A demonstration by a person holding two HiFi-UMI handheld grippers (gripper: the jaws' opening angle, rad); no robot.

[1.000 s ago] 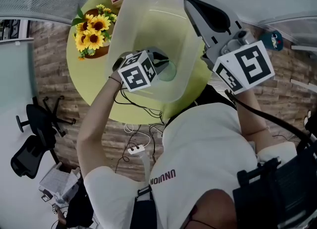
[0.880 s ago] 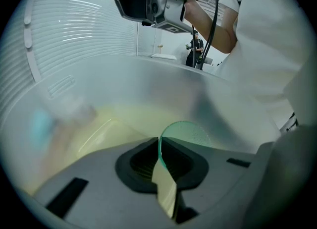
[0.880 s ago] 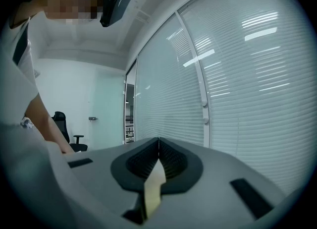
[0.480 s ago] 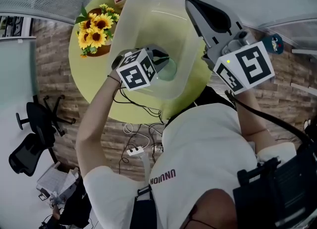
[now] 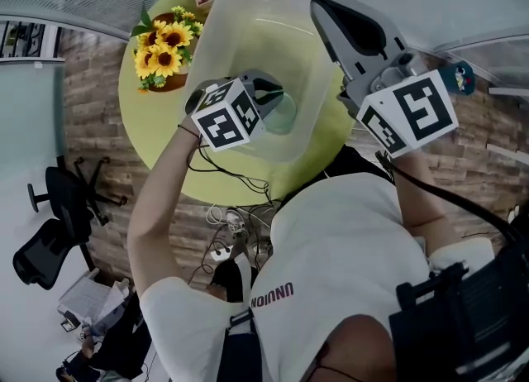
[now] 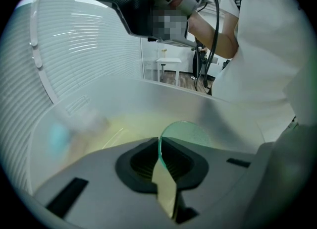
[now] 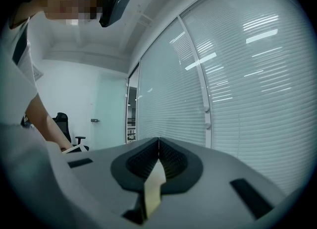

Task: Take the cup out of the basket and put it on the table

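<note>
**Cup gripped at rim, still inside basket**

The left hand-held gripper (image 6: 159,143) is nearly closed, pinching the green cup (image 6: 187,133) by its rim, mid-frame inside the translucent basket (image 5: 248,16). Recommendation: lift straight above the wall, then lower onto the bare yellow counter (image 5: 157,128). The right hand-held gripper (image 7: 158,141) is closed and empty.

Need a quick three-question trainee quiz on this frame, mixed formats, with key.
1. True or false: the left gripper is shut on the rim of the translucent green cup.
2. Fill in: the right gripper has its jaws together and holds ____.
3. Where is the cup? A beside the sunflowers; B inside the translucent white plastic basket; C in the right gripper.
Key: 1 true; 2 nothing; 3 B.
</note>
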